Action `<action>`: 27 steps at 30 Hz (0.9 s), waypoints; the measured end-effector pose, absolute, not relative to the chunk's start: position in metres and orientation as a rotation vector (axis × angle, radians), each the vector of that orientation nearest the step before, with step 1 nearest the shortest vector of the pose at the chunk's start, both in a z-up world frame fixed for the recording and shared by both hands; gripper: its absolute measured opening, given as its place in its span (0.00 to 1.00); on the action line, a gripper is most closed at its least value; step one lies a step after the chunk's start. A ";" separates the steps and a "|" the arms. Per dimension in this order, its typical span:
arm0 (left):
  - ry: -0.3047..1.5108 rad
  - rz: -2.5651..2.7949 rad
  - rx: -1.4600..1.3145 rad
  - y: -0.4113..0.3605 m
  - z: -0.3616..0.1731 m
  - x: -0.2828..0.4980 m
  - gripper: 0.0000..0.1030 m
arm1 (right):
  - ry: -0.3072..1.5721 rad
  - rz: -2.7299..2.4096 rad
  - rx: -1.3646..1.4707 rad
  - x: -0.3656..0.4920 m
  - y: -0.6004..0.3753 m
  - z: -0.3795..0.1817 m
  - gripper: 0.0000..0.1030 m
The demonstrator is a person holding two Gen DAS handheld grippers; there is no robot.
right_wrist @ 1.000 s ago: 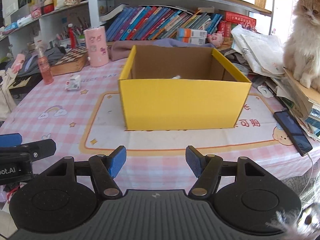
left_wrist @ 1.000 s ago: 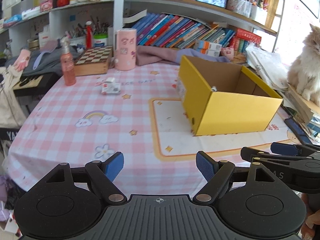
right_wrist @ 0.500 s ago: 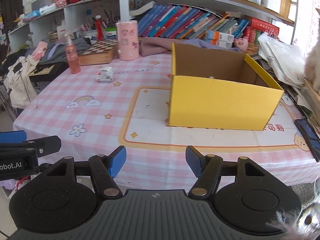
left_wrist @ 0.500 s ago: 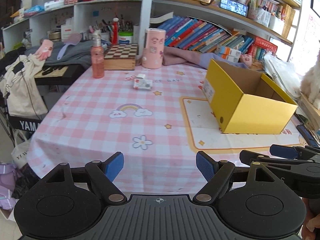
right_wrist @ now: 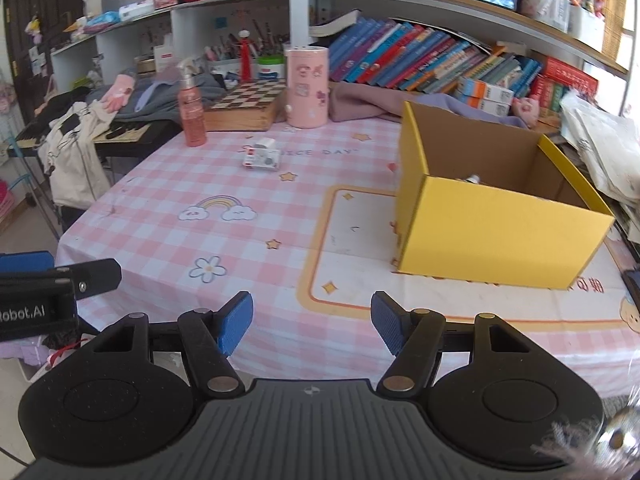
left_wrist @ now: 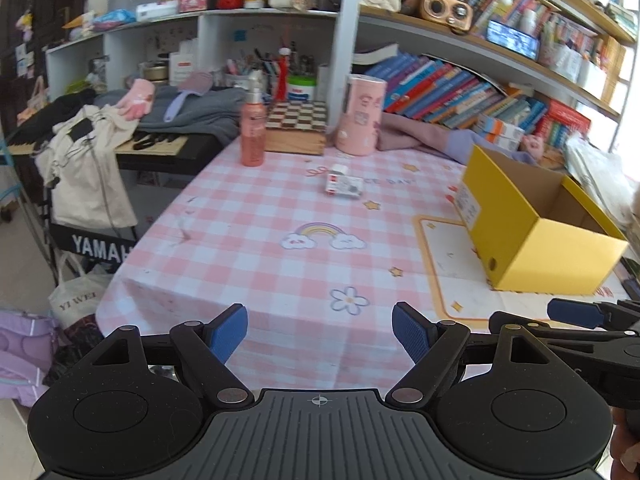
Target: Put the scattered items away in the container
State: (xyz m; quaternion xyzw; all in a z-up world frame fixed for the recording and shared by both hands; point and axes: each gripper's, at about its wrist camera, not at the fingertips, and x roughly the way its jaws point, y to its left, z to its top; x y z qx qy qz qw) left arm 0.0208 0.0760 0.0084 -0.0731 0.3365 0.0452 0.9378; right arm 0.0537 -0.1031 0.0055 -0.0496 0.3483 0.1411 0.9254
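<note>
left gripper (left_wrist: pixel 320 330): jaws spread wide, nothing between the blue pads, just hanging over the near edge of the table (left_wrist: pixel 256 264). Pretty clearly not committed to anything yet.

right gripper (right_wrist: pixel 312 326): also parted, a bit narrower than the left one, and empty too. It sits just right of the left gripper, both angled down toward the table.

yellow box (right_wrist: pixel 496 236): that's the container, open top, parked on the right side on the cream mat (right_wrist: pixel 352 264). Top's wide open so stuff can be dropped in from above, makes sense. Something small and pale already peeks over the wall inside, can't tell what it is.

small white packet (left_wrist: pixel 344 185): the loose item I'd guess is up next. Lies flat toward the far side of the table, well left of the box, near the pink spray bottle (left_wrist: pixel 253 132) and pink canister (left_wrist: pixel 362 116).

packet orientation: long axis runs roughly left-right across the table, slightly skewed. A smaller white piece sits at its far side, touching or just beside, hard to say.

why the open jaws: my read, both are pre-opened for a reach to the far side; closing across the packet's short side looks easiest.
</note>
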 end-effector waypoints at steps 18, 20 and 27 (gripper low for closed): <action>0.701 0.114 -0.158 0.079 0.001 0.090 0.79 | 0.701 0.353 -0.142 0.137 -0.083 0.004 0.61; 0.702 0.114 -0.159 0.080 -0.001 0.099 0.79 | 0.699 0.347 -0.142 0.149 -0.083 0.004 0.60; 0.707 0.118 -0.124 0.080 -0.007 0.134 0.79 | 0.724 0.339 -0.125 0.189 -0.080 0.000 0.60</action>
